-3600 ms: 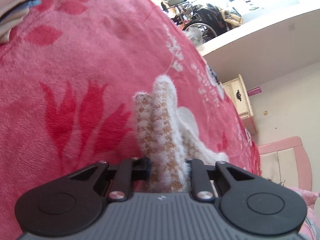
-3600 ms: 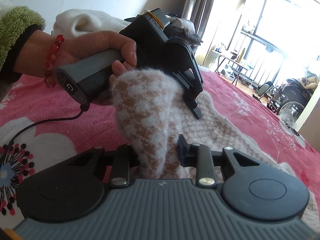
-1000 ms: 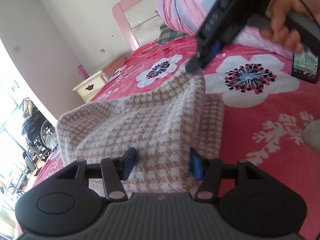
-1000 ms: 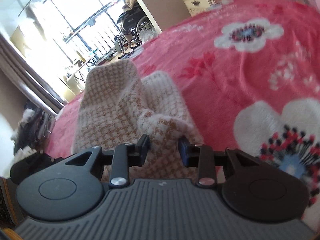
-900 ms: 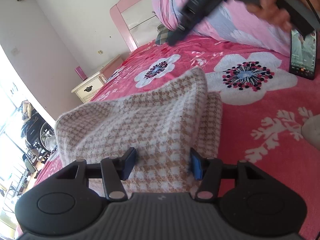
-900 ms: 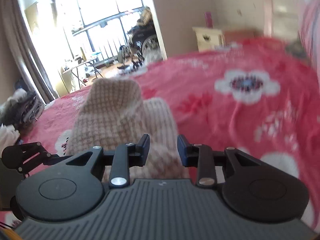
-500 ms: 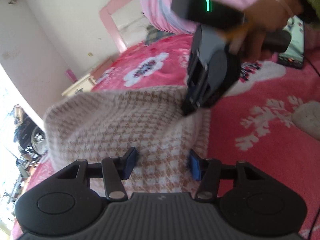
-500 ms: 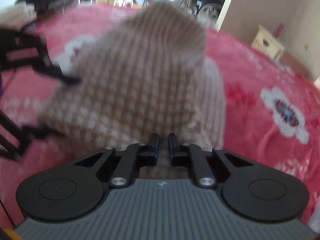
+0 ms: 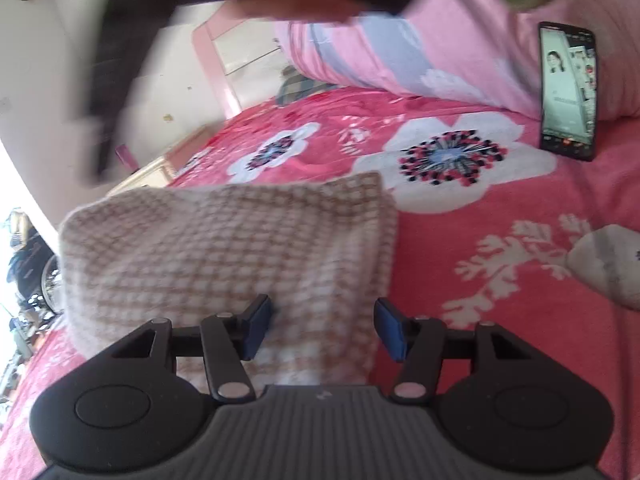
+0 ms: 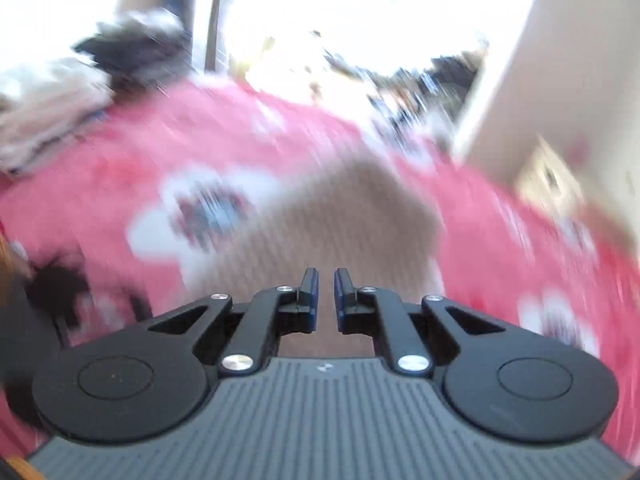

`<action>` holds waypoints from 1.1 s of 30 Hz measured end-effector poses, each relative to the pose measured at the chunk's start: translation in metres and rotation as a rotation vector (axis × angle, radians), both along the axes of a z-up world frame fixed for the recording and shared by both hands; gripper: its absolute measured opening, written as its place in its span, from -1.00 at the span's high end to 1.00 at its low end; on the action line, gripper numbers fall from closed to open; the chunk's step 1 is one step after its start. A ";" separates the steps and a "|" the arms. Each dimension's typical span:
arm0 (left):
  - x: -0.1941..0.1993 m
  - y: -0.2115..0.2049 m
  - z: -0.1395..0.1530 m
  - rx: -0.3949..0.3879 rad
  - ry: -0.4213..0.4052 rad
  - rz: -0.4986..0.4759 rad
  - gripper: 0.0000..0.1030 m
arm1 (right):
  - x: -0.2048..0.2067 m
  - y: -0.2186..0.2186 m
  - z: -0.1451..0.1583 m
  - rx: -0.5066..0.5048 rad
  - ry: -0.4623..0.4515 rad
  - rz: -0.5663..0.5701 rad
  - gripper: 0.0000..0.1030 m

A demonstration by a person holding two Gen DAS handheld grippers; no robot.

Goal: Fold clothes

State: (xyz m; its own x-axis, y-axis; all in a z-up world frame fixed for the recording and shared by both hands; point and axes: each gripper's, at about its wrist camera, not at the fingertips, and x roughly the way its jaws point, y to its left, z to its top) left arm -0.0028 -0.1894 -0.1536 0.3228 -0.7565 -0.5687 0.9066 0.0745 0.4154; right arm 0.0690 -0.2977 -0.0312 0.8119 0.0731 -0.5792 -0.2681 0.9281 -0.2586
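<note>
Resting on one blanket (image 9: 500,220): one checked garment (image 9: 224,248) (one phone (image 9: 567,92) nearby)

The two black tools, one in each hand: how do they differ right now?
The left tool has its blue-padded fingers spread wide, with the checked knit garment between them; the right tool has its fingers nearly together with nothing visibly pinched. The left view is fairly sharp; the right view is heavily blurred. Both point at the garment on the pink floral blanket.
</note>
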 end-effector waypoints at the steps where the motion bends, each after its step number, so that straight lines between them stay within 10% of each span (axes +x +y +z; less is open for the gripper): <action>1: -0.002 -0.002 -0.003 0.002 -0.003 -0.015 -0.11 | 0.011 0.013 0.006 -0.019 -0.028 0.051 0.87; 5: -0.004 -0.007 -0.013 -0.004 -0.002 -0.033 -0.10 | 0.065 0.041 0.001 -0.066 -0.063 0.156 0.87; 11: 0.009 -0.016 -0.012 -0.039 0.045 -0.035 -0.02 | 0.150 -0.020 -0.122 -0.114 0.175 -0.019 1.00; 16: 0.011 -0.020 -0.014 -0.042 0.089 -0.029 -0.02 | 0.138 -0.012 -0.107 -0.134 0.128 0.006 0.99; 21: 0.012 -0.015 -0.013 -0.047 0.100 -0.025 -0.02 | 0.127 -0.009 -0.045 0.049 0.018 0.050 0.98; 27: 0.019 -0.020 -0.017 -0.033 0.100 0.015 -0.12 | 0.168 -0.009 -0.115 0.209 0.129 0.104 1.00; 33: 0.015 -0.026 -0.016 -0.008 0.078 0.041 -0.12 | 0.174 -0.007 -0.119 0.273 0.141 0.119 1.00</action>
